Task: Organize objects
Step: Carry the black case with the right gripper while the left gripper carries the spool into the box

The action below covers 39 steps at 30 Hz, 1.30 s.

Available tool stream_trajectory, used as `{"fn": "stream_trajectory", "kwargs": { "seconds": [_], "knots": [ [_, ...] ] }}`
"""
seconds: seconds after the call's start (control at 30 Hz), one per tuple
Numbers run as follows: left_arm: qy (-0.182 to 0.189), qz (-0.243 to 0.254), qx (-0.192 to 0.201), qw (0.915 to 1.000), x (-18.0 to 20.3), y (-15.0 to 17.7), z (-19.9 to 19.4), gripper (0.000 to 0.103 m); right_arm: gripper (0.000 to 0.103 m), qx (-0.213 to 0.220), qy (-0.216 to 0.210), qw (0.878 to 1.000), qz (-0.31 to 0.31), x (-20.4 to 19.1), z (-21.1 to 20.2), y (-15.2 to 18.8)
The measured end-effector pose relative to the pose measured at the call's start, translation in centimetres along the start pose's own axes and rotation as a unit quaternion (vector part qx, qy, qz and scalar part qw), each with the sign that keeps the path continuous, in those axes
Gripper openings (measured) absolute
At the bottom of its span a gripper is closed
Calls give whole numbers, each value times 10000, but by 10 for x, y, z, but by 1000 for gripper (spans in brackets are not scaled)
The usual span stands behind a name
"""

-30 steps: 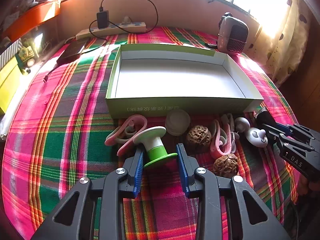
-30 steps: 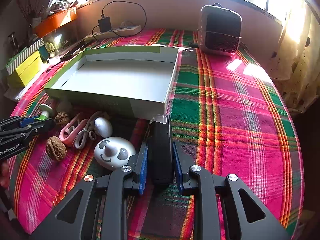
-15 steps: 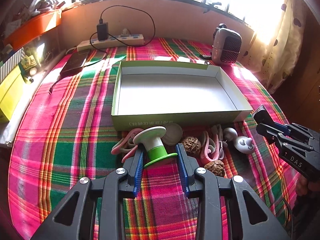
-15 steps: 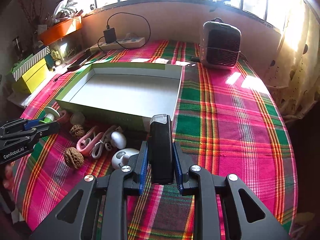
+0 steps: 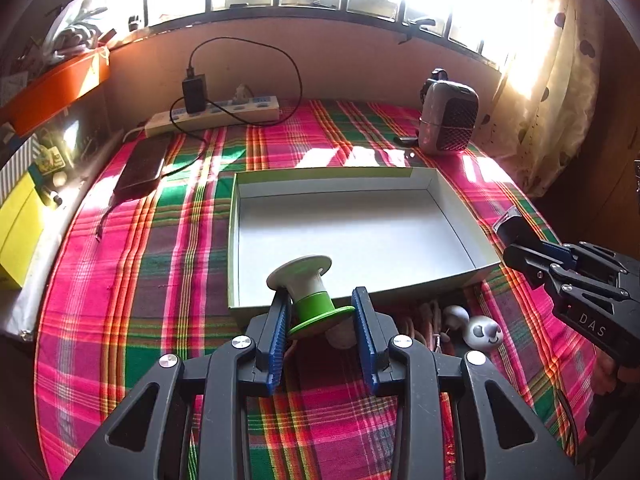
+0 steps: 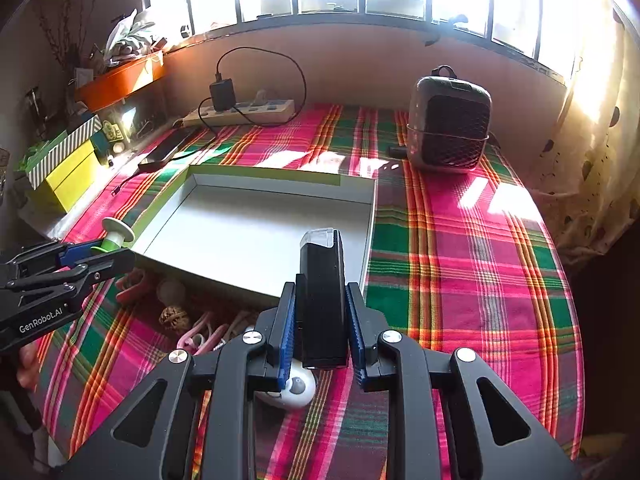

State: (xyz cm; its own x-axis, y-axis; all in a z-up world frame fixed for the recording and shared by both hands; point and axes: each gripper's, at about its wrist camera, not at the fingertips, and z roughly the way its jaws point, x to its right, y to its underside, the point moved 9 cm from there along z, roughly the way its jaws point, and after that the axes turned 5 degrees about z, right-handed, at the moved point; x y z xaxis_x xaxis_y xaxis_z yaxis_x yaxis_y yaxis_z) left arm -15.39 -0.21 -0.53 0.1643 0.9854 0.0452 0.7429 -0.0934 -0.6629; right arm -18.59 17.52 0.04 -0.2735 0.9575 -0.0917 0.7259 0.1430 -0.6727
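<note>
L wrist: left gripper (image 5: 322, 312) clamps green-white spool (image 5: 310, 294) at waist, above near wall of box (image 5: 456, 216). Looks light, stiff; flanges stop slip.
R wrist: right gripper (image 6: 320, 322) clenched on black device (image 6: 323, 292) by flat sides, over box edge. Rigid, smooth, maybe slippery.

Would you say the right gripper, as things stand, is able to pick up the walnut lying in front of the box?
Probably not yet: the right gripper is shut on a black device, so its jaws are occupied. The walnut itself lies uncovered on the cloth, beside pink clips.
</note>
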Motion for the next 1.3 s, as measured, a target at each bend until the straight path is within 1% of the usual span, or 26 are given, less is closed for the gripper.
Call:
{"fn": "stream_trajectory", "kwargs": {
  "seconds": [0.1,0.2,0.33,0.43,0.53,0.57,0.7,0.83,1.3],
  "knots": [
    [53,-24,-39,10000,-3,-9,10,29,24,-48,-12,10000,72,-2,8,-9],
    [24,14,-50,10000,-6,-18,20,29,24,-105,11,9999,90,-1,19,-17],
    [3,-23,-167,9999,-13,-29,38,29,24,-205,-30,9996,176,0,35,-29],
    [-21,52,-137,9999,-15,-37,48,29,24,-270,-12,9994,206,1,49,-37],
    [12,4,-273,9996,-19,-41,62,29,24,-365,21,9991,217,1,65,-43],
    [57,10,-309,9995,-19,-43,67,29,24,-406,34,9989,239,3,70,-44],
    [7,84,-400,9992,-20,-47,82,29,24,-542,109,9980,319,7,90,-46],
    [9,32,-540,9985,-22,-49,97,29,24,-624,180,9975,289,8,104,-48],
    [-76,71,-658,9978,-25,-52,119,29,24,-673,284,9970,250,11,122,-50]
  ]
}}
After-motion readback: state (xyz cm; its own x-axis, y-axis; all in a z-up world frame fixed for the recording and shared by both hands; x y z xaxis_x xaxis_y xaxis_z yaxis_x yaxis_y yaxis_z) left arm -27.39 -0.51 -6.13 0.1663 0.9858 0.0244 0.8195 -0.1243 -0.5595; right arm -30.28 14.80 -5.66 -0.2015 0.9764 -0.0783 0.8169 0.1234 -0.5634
